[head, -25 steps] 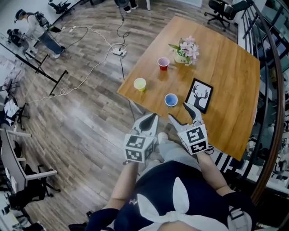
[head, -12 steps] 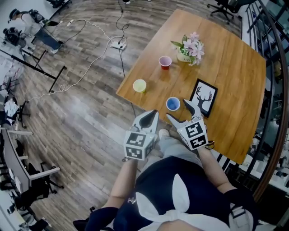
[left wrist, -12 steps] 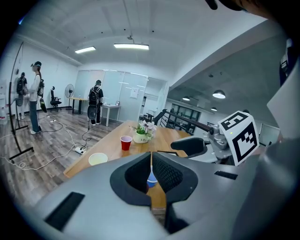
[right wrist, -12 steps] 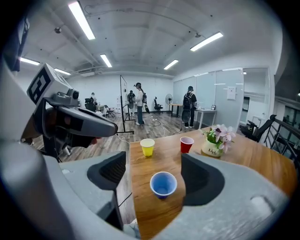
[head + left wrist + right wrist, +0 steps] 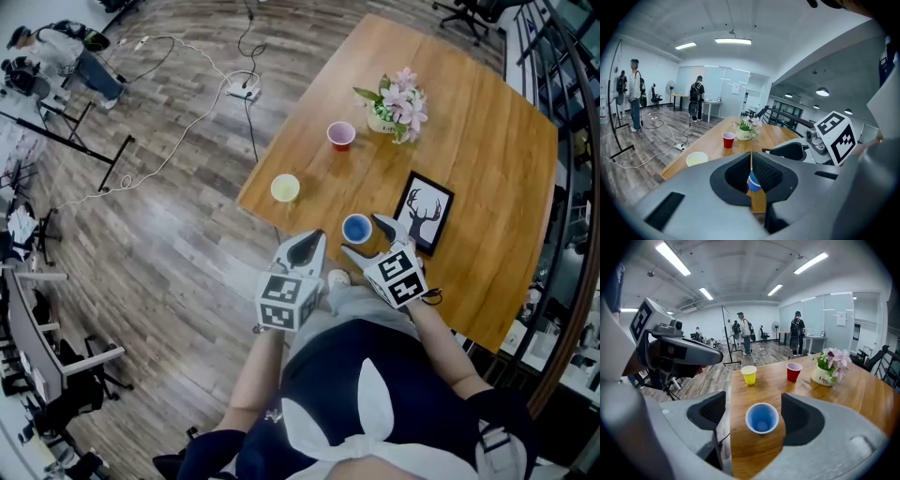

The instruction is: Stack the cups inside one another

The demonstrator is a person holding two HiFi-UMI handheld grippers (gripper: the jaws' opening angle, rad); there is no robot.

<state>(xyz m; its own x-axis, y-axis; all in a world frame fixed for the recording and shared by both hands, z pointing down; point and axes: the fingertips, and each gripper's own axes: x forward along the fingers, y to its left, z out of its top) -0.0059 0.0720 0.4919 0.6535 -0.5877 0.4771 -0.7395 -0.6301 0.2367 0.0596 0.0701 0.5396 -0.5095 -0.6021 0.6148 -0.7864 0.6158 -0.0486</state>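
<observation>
Wooden bench (image 5: 487, 141), near edge: left gripper (image 5: 312, 242) waits closed. Right gripper (image 5: 366, 237), jaws just opened wide, frames the upright blue cup (image 5: 356, 228), untouched. It should centre low, then close gently. Yellow cup (image 5: 285, 188) stands upper left, red cup (image 5: 341, 135) beyond.

the white flower pot (image 5: 823, 376) on the tabletop (image 5: 867, 399) bears dark script lettering that seems to begin "lif"; its last letters are too small and blurred to tell in any view.
</observation>
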